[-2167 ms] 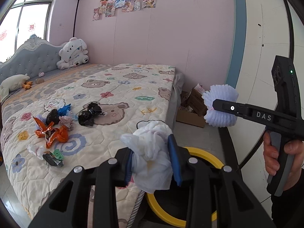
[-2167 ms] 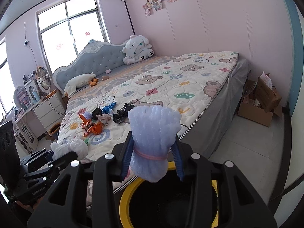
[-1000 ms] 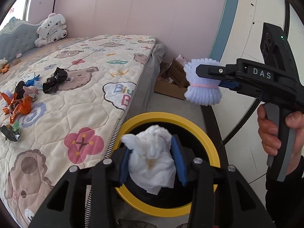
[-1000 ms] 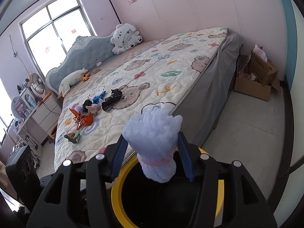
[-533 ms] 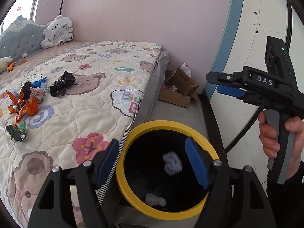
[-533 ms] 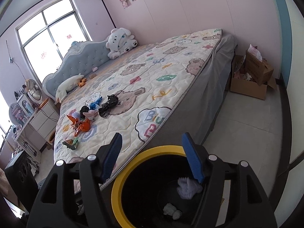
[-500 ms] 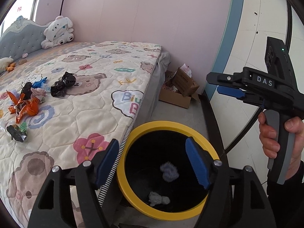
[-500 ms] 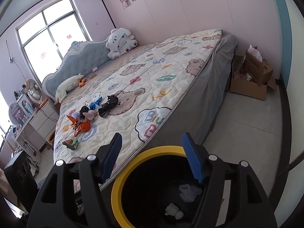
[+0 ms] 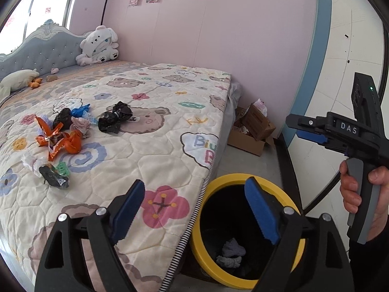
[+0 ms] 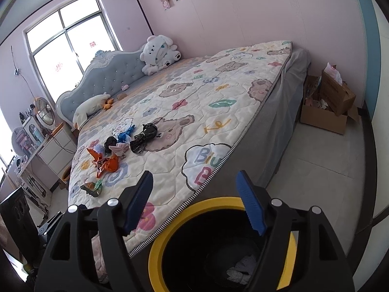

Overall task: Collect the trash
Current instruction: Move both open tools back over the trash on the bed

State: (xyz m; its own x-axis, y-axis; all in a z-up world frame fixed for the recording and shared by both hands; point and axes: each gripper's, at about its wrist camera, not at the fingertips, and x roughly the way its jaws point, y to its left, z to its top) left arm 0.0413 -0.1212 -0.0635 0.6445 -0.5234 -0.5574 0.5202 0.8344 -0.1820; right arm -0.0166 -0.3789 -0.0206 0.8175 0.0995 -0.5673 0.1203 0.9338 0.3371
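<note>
A black bin with a yellow rim [image 9: 220, 180] [image 10: 211, 202] stands on the floor at the bed's corner. Two pale trash wads [image 9: 232, 251] [image 10: 240, 271] lie in its bottom. My left gripper [image 9: 194, 209] is open and empty, above the bin's left rim. My right gripper [image 10: 194, 203] is open and empty above the bin; it also shows at the right of the left wrist view [image 9: 313, 131]. Several trash pieces lie on the quilt: an orange wrapper [image 9: 58, 141] [image 10: 105, 163], a black bag [image 9: 114, 119] [image 10: 143, 137], a dark wrapper [image 9: 52, 176] [image 10: 91, 187].
The bed [image 9: 155, 102] fills the left, with a plush toy [image 9: 98, 46] by the headboard. An open cardboard box [image 9: 252, 131] [image 10: 328, 107] sits on the floor by the pink wall. A nightstand and fan [image 10: 45, 121] stand beyond the bed.
Both grippers opened and dropped the white wad and the pale blue wad into the bin. Both wads now lie on its bottom, and both grippers have risen a little.
</note>
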